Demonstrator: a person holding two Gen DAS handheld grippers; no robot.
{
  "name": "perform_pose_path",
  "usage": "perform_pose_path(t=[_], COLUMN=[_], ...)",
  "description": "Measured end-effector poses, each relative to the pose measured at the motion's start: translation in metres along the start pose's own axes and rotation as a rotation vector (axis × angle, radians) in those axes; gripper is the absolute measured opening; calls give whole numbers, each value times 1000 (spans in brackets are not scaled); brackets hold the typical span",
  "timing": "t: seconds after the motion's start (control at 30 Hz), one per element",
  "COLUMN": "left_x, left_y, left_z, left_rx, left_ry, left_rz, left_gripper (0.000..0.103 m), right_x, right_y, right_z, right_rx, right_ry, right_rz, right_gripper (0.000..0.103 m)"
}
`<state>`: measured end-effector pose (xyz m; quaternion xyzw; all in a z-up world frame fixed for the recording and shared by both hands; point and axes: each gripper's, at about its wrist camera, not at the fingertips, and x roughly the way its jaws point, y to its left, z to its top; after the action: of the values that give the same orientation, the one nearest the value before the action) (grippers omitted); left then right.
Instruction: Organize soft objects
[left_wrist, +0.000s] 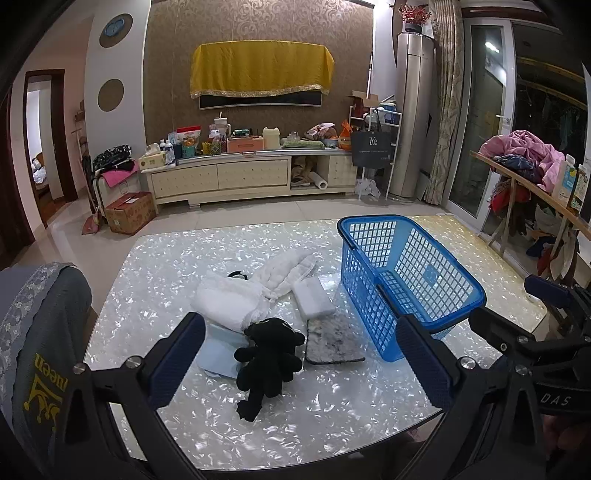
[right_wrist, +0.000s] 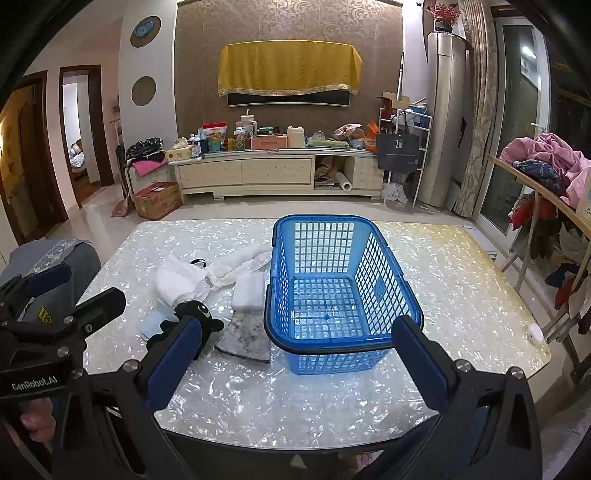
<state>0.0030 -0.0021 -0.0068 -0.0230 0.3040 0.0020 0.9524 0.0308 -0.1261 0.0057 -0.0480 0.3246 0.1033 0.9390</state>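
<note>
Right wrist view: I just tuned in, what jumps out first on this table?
The bright blue basket dominates, standing empty on the shiny pearly table, straight ahead of the open right hand-held gripper. Just left of it lies a huddle of soft things: a black plush toy nearest, a grey cloth and white sponge beside the basket, and white towels behind.

- Right gripper (right_wrist: 295, 363) hangs wide apart over the table (right_wrist: 461, 288), holding nothing.
- Empty blue basket (right_wrist: 380, 273) stands beside white sponge (right_wrist: 248, 295), grey cloth (right_wrist: 245, 338), black plush (right_wrist: 195, 317).
</note>
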Motion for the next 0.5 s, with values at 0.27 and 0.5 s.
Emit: perform_pose_path(t=[0.27, 0.5], left_x=[-1, -2], left_y=[-1, 0], left_z=[-1, -1], left_rx=[-3, -3], left_ry=[-2, -3], left_rz=[-3, -3], left_gripper=[103, 103], right_x=[-2, -2], right_y=[0, 0], right_z=[-1, -1], right_rx=[2, 4], right_ry=[-1, 0], right_rz=[3, 2], right_gripper=[103, 103])
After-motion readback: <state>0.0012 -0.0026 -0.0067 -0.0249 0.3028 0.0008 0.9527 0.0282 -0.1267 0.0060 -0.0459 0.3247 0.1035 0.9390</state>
